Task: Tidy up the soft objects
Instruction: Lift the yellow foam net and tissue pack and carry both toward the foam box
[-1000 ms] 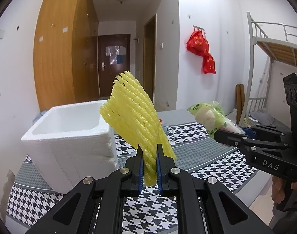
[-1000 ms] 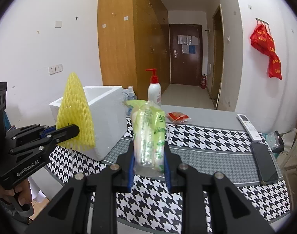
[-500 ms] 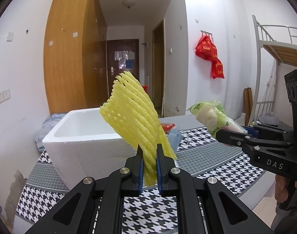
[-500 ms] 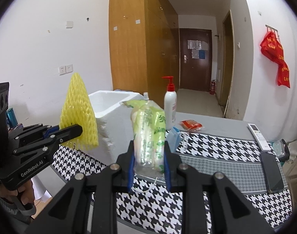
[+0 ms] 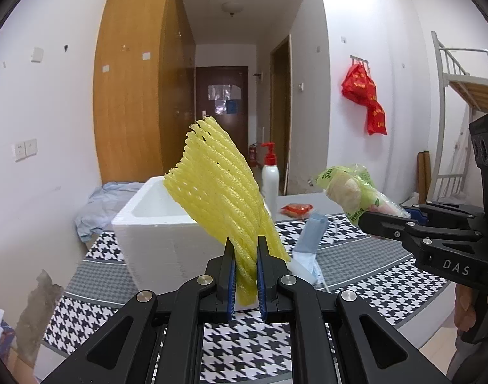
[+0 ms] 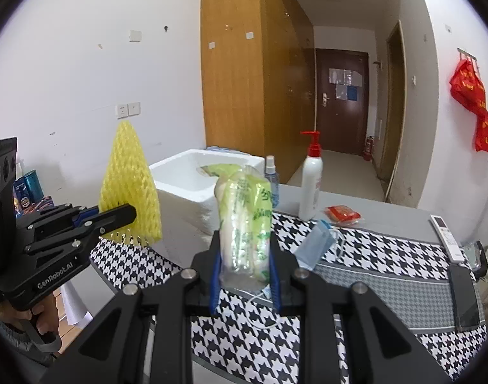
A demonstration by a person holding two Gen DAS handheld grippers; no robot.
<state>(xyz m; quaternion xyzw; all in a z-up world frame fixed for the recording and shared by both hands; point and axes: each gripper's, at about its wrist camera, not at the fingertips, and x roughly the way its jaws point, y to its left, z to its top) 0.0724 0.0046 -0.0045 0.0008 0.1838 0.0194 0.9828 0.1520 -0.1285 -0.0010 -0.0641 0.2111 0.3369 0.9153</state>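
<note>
Since the earlier frames both tools have been drawn back and swung, so that the white foam box (image 5: 167, 233), which filled the left of the left wrist view, is now seen smaller and farther off, and a pump bottle (image 5: 270, 172) has come into sight behind it.

On the left, the left tool (image 5: 245, 275) is pressed onto the lower end of the yellow foam net (image 5: 218, 198), whose long axis stands up and leans to the left. The box lies beyond and slightly left of this tool, open side up, on the houndstooth table (image 5: 365, 275). The left tool is judged the nearer to the box, so a forward reach over the near rim would be called for first.

On the right, the right tool (image 6: 244, 275) is closed on the base of the green bagged item (image 6: 247, 217), held upright. From this tool the box (image 6: 196, 176) lies far and to the left, with a blue face mask (image 6: 314, 243) lying on the table just right of the bag.
</note>
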